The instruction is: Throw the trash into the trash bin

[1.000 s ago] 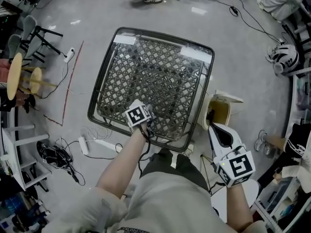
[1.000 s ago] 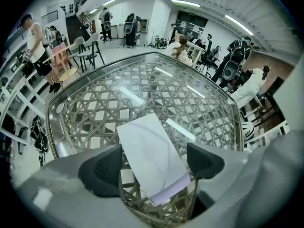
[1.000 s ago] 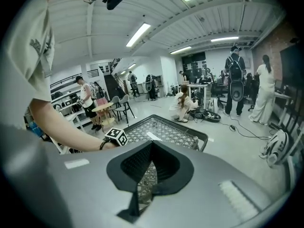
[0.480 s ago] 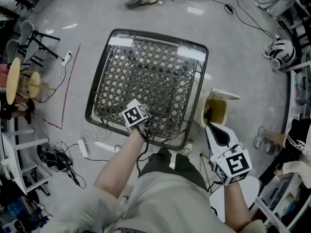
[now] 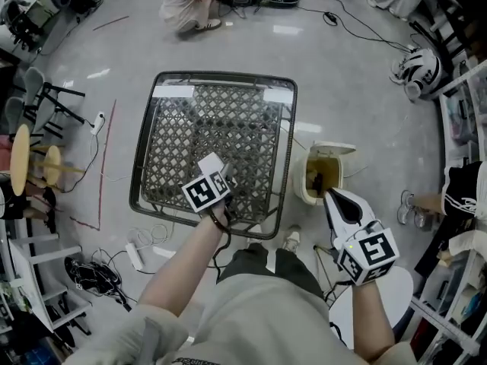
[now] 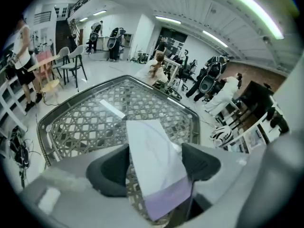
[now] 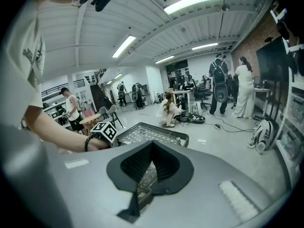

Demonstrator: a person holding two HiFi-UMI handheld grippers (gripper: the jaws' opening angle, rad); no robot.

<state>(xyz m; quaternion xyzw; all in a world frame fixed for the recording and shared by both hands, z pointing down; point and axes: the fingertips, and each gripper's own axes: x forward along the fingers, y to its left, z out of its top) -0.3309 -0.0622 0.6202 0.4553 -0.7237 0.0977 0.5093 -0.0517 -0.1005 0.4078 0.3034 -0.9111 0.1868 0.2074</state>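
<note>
One flat white paper slip (image 6: 153, 159), pale purple along one end

white-and-lilac paper (image 6: 154, 170); grey lattice table (image 5: 213, 128)

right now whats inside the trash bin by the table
The trash bin stands open, lid up. Inside shows a yellowish-brown lining and one dark lump low down; what it is cannot be told. The right gripper covers the near rim, hiding that corner.
</note>
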